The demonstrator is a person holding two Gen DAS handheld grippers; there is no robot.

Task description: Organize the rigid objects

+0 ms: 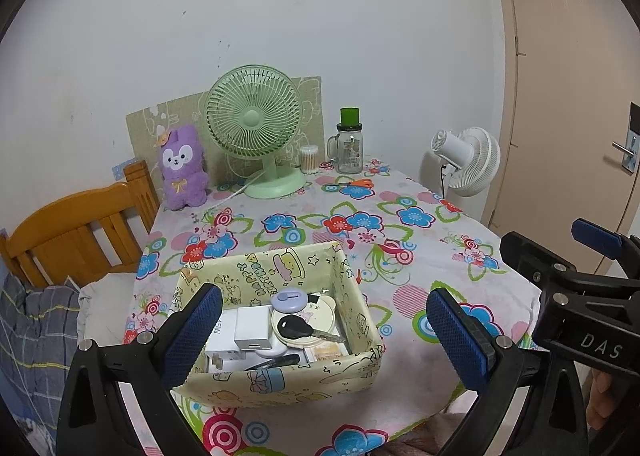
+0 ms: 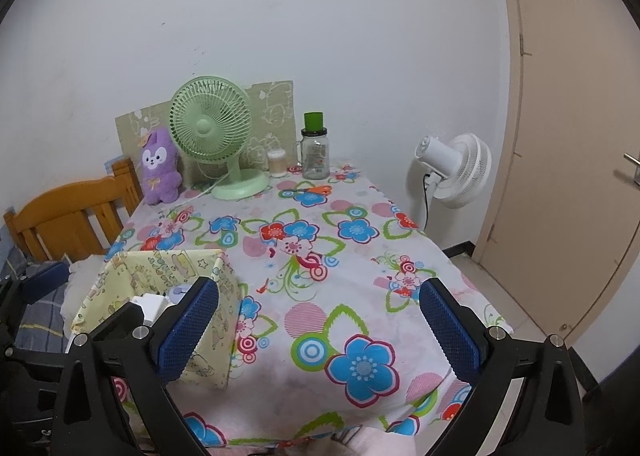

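Observation:
A yellow cartoon-print box (image 1: 352, 296) stands on the flowered tablecloth (image 1: 400, 296) near the front edge. In it lie a black key (image 1: 296, 328), white chargers (image 1: 250, 330), a lilac round item (image 1: 290, 300) and a cream round case (image 1: 320, 314). My left gripper (image 1: 324, 332) is open and hovers just in front of the box, its pads (image 1: 196, 336) apart from the walls. My right gripper (image 2: 320, 320) is open wide over bare cloth to the right of the box (image 2: 222, 288), with nothing between its fingers. Orange-handled scissors (image 1: 354, 184) lie far back on the table.
At the back stand a green desk fan (image 1: 254, 135), a purple plush (image 1: 182, 167), a swab tub (image 1: 309, 159) and a glass jar with a green lid (image 1: 350, 145). A wooden headboard (image 1: 76, 228) is at left, and a white floor fan (image 1: 468, 161) and a door (image 1: 568, 75) at right.

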